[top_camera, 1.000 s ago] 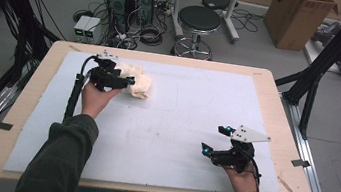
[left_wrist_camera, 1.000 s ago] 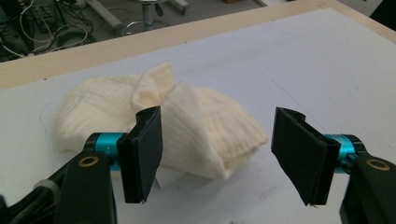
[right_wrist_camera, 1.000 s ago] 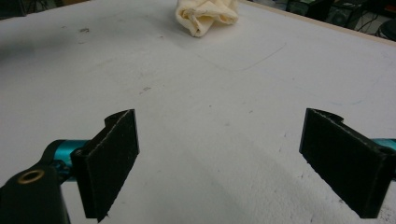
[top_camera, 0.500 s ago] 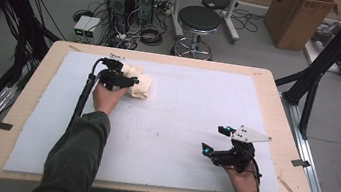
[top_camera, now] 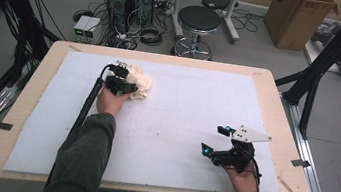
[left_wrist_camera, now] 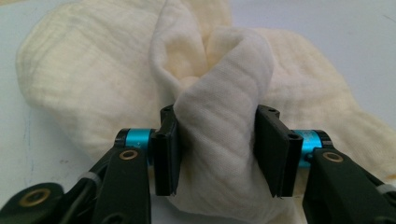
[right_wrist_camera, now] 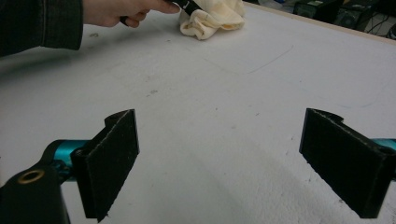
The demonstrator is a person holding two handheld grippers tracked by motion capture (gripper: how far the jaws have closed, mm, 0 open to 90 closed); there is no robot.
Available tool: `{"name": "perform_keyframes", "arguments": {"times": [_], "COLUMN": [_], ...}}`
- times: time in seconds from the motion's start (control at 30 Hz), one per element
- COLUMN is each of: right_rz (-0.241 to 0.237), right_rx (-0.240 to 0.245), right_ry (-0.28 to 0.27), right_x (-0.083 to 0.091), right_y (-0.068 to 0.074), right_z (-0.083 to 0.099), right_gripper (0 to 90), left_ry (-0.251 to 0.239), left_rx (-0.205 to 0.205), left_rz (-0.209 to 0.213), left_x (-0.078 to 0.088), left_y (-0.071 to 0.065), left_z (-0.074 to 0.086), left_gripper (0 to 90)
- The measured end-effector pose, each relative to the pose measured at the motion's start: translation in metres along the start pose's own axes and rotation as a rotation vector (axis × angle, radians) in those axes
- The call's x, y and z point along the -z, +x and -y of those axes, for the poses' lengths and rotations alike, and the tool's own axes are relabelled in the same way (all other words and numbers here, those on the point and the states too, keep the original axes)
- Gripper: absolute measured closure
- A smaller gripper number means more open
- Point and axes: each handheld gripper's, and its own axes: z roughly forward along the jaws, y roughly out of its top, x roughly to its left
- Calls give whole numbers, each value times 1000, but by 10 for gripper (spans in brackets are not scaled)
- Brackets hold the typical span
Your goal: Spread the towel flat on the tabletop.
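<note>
A crumpled cream-yellow muslin cloth [top_camera: 139, 82] lies bunched on the white foam mat [top_camera: 169, 126] that covers the light wooden table [top_camera: 279, 98], at the far left part of the mat, well away from the near edge. In the high view the heap is slightly longer from left to right than front to back, with no clear end or point to it; it is a rounded, lumpy mound rather than a flat sheet. In the left gripper view the fabric shows a fine crinkled weave, soft thick folds, and one raised fold standing up in the middle like a rolled ridge, with broader lobes of cloth spread behind and to either side on the mat. The left gripper [left_wrist_camera: 217, 149] is at the cloth's left side in the high view, held by a hand in a dark grey sleeve [top_camera: 80, 164], and its two black jaws are clamped on that raised fold, which fills the gap between the pads. The right gripper [right_wrist_camera: 233, 163] rests near the mat's right front corner, well apart from the cloth, with its jaws spread wide and only bare mat between them.
</note>
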Motion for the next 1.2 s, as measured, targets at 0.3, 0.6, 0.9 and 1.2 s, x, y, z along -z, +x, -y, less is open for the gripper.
{"name": "perform_keyframes", "arguments": {"times": [0.3, 0.6, 0.9, 1.2], "right_rz": [-10, -5, -7, -4], "right_rx": [2, -4, 0, 4], "right_ry": [1, -11, -11, -8], "right_x": [0, 0, -1, -2], "right_y": [1, 0, 3, 5], "right_z": [0, 0, -1, -2], "right_gripper": [112, 111, 112, 111], "left_ry": [4, -25, -87, -131], "left_rx": [9, -10, -48, -100], "left_rz": [0, 14, 92, 172], "left_x": [3, 15, 43, 75], "left_y": [0, -1, -12, -25], "left_z": [-2, -5, -12, -12], "left_gripper": [739, 763, 764, 764]}}
